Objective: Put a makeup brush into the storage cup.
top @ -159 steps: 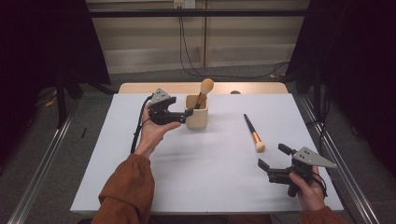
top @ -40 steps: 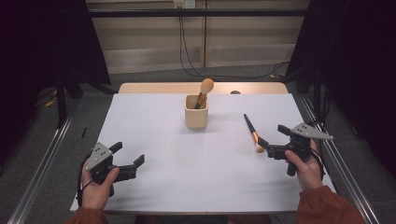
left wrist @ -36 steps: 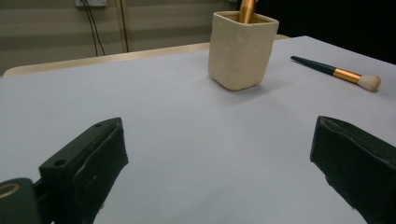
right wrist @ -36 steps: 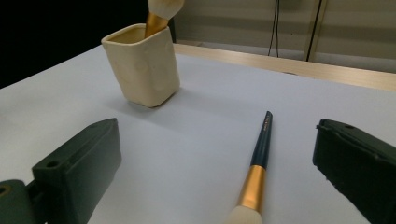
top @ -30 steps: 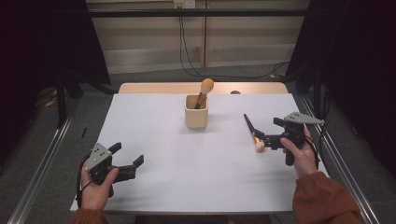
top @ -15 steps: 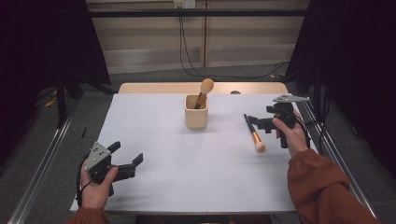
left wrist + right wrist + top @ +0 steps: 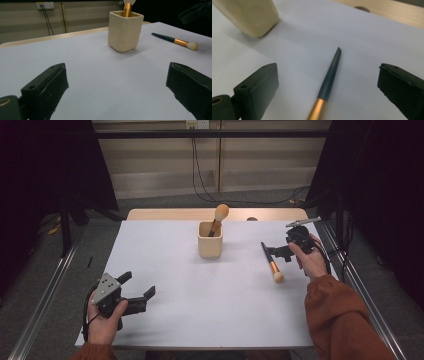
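At the near left corner of the worktop [image 7: 165,320], the left claw [image 7: 142,296] is resting in the person's hand with its jaws spread wide and holding nothing. Farther off on the right, the right claw [image 7: 275,253] is hovering at the dark handle end of the loose makeup brush [image 7: 270,263], jaws gaping on either side of the thin handle and not touching it. The brush is lying flat on the white worktop, its pale bristle head pointing toward the near edge, well to the right of the cream cup [image 7: 210,240], where 1 more brush [image 7: 218,218] is already standing. I'd worry about the tapered handle: pinched so near its tip, it may pivot or slip free. A low approach could also nudge it along the smooth surface. Swinging the long brush over carelessly might tip that light cup.
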`<action>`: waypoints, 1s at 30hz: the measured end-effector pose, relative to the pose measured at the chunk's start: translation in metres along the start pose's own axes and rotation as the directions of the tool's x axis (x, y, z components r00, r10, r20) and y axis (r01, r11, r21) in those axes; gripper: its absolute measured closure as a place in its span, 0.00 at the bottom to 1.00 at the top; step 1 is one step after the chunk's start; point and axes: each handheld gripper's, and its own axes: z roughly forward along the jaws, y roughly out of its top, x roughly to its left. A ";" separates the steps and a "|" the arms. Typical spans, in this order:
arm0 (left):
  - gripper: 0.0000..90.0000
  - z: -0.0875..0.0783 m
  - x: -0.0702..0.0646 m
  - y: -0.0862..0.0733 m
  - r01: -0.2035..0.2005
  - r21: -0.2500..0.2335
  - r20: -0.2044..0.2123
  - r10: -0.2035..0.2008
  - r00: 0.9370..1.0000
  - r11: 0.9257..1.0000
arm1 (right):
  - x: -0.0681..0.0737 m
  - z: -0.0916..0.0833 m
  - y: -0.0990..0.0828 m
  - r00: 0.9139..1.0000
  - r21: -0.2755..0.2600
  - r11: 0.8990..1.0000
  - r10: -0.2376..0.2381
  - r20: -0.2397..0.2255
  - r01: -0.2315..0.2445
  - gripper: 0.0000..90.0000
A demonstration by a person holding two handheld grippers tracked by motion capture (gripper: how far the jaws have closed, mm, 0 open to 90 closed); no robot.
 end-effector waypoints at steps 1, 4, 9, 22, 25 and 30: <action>0.04 0.000 0.000 0.000 -0.003 0.002 0.003 0.003 1.000 1.000 | 0.000 0.001 0.001 1.000 0.025 1.000 -0.002 0.009 0.001 0.04; 0.04 0.000 -0.001 -0.001 -0.005 0.010 0.008 0.004 1.000 1.000 | -0.002 0.006 0.006 1.000 0.102 0.995 -0.015 0.027 0.013 0.04; 0.04 0.000 -0.002 -0.001 -0.016 0.013 0.010 0.016 1.000 1.000 | -0.004 0.014 0.012 1.000 0.238 0.971 -0.016 0.001 0.015 0.05; 0.04 0.000 -0.003 -0.002 -0.027 0.028 0.012 0.027 1.000 0.999 | -0.005 0.027 0.015 0.997 0.450 0.892 -0.018 -0.069 0.047 0.07; 0.04 0.001 -0.002 -0.002 -0.021 0.027 0.020 0.021 1.000 0.999 | -0.006 0.031 0.014 0.997 0.476 0.878 -0.010 -0.072 0.044 0.07; 0.04 -0.001 -0.002 -0.002 -0.020 0.020 0.015 0.020 1.000 1.000 | -0.005 0.036 0.010 0.998 0.522 0.852 -0.003 -0.056 0.032 0.12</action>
